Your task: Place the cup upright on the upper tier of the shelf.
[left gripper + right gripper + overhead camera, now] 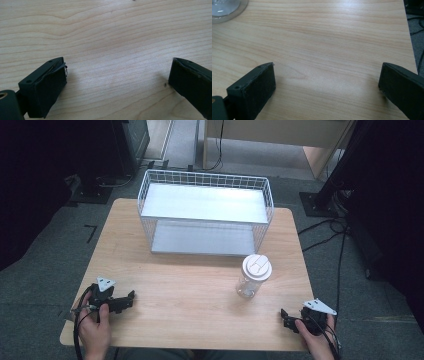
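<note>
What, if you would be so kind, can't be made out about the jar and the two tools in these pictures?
- Jar, high view: whether anything is inside; too small, and the white lid covers its top.
- Jar, right gripper view: the top left corner cuts off all but its base.
- Left tool, high view: its open jaws are too small and dark to tell apart.
- Right tool, high view: the hand holding it is cut by the bottom edge.

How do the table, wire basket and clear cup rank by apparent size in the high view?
1. Table, largest.
2. Wire basket, spanning much of the table's far half.
3. Clear cup with its white lid, smallest by far.
</note>
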